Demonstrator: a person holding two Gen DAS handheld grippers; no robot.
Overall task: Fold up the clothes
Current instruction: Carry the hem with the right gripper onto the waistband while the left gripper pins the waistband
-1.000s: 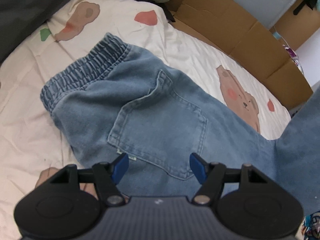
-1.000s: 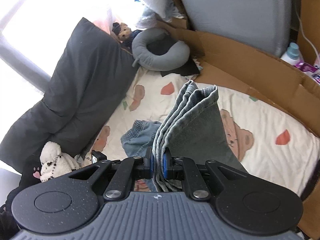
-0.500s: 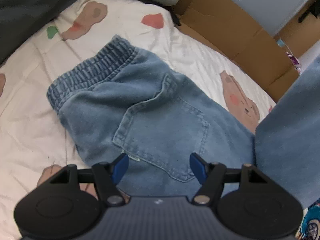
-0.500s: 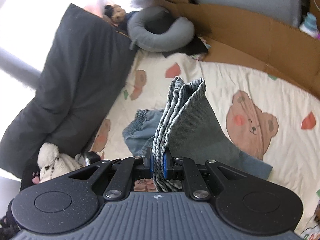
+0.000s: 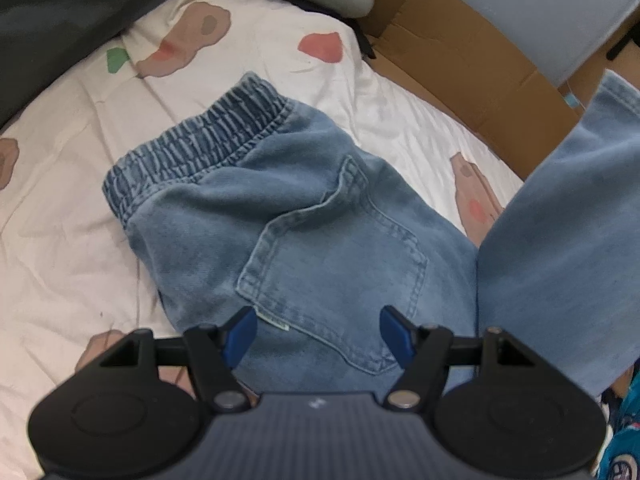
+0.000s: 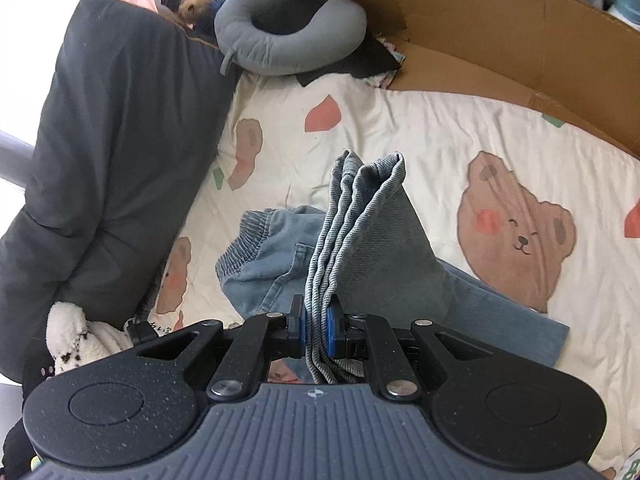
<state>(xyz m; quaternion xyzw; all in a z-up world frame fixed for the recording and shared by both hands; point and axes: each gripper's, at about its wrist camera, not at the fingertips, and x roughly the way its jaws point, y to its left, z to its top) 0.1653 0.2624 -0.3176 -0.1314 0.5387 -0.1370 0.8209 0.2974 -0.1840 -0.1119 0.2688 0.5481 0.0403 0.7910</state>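
Denim jeans half-folded on a bear-print bed sheet

Left wrist: left claw [image 5: 318,330] gapes empty over the stitched back pocket [image 5: 336,276]; ribbed elastic waistband [image 5: 200,144] lies beyond.

Right wrist: right claw [image 6: 316,326] pinches bunched, twill-textured leg hems [image 6: 356,216] of the jeans [image 6: 272,256] above the sheet [image 6: 420,140].

jeans [image 5: 304,216] lower part hidden behind gripper body, lifted leg [image 5: 568,240] cut off at right edge

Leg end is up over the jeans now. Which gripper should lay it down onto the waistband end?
Right. The right gripper is already shut on the bunched leg end above the jeans. The left gripper stands open over the back pocket, holding nothing.
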